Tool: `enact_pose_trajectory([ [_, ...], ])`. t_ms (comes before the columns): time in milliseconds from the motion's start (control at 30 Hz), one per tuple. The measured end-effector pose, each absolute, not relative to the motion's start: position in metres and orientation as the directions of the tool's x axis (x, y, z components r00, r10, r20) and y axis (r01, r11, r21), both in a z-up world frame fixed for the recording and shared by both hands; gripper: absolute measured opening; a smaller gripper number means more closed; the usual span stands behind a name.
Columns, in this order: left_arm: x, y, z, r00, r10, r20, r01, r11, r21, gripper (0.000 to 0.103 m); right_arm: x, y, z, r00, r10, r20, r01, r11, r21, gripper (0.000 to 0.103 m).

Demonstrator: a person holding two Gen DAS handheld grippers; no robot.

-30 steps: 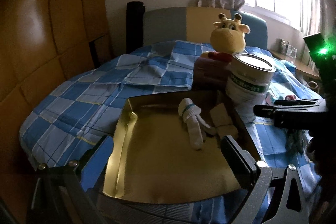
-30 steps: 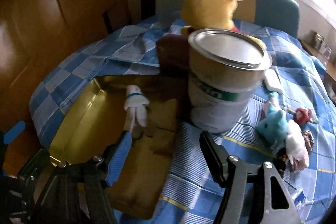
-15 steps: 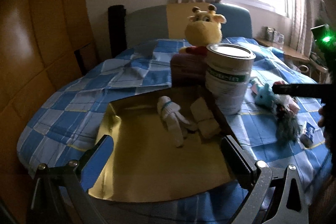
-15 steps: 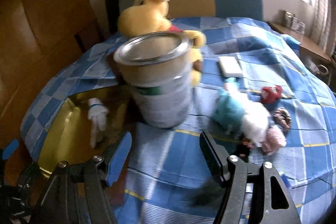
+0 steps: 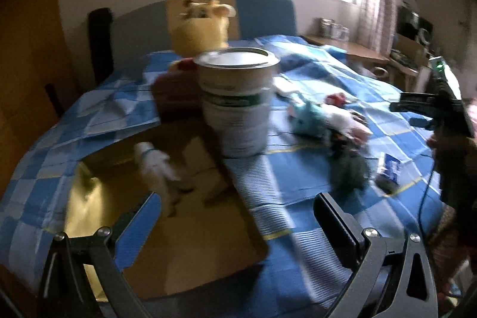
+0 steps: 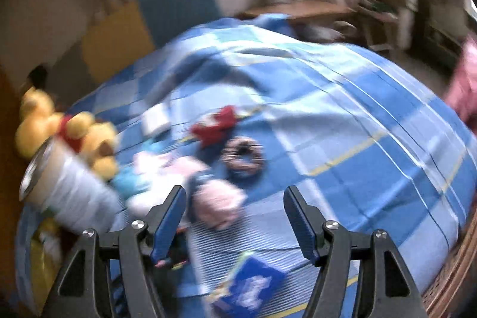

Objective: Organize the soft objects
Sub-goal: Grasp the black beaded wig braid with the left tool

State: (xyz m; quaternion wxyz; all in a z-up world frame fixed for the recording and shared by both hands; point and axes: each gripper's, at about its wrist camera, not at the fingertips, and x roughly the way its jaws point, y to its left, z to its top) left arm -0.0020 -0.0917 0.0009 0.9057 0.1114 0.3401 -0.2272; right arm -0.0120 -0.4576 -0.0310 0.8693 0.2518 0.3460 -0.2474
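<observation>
Motion blur is smearing both views. Behind the tin can (image 5: 238,103), the yellow plush giraffe (image 5: 199,26) is showing only its head, with its face too blurred to read; the can's green label is unreadable. Right of the can, the heap of small plush toys (image 5: 325,121) is running together, and a dark fuzzy thing (image 5: 348,172) is staying unidentifiable. In the right wrist view the can (image 6: 65,195) is leaning into the left edge, and a blue packet (image 6: 247,288) near it is carrying illegible print.

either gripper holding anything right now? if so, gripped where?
Nothing is held. The left gripper is open over the gold tray, and the right gripper is open above the small toys on the bed; both have empty jaws.
</observation>
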Motion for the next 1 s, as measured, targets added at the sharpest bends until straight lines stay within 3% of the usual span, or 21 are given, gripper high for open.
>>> enact_pose_trajectory([
  [133,-0.001,-0.122,-0.003,0.613,-0.391,-0.686,0.552,0.833,0.018,0.102,-0.027,-0.491,-0.05,0.639,-0.21,-0.74,0.666,0.632,0.396,0.069],
  [333,0.01,-0.17,0.001,0.539,-0.486,-0.688,0.627,0.777,-0.058,0.102,-0.029,-0.492,-0.054,0.645,-0.178,-0.743,0.657,0.627,0.419,0.069],
  [500,0.028,-0.203,-0.006,0.47,-0.521,-0.712,0.658,0.745,-0.11,0.095,-0.026,-0.488,-0.056,0.656,-0.146,-0.741,0.641,0.626,0.444,0.069],
  [667,0.05,-0.24,-0.023,0.421,-0.514,-0.748,0.671,0.731,-0.125,0.087,-0.026,-0.49,-0.058,0.667,-0.124,-0.735,0.634,0.613,0.471,0.069],
  [933,0.081,-0.298,-0.071,0.329,-0.464,-0.822,0.687,0.715,-0.129,0.083,-0.023,-0.489,-0.059,0.674,-0.096,-0.732,0.614,0.625,0.483,0.069],
  [1000,0.086,-0.308,-0.085,0.311,-0.438,-0.843,0.687,0.716,-0.119,0.073,-0.022,-0.489,-0.059,0.675,-0.091,-0.732,0.611,0.625,0.486,0.069],
])
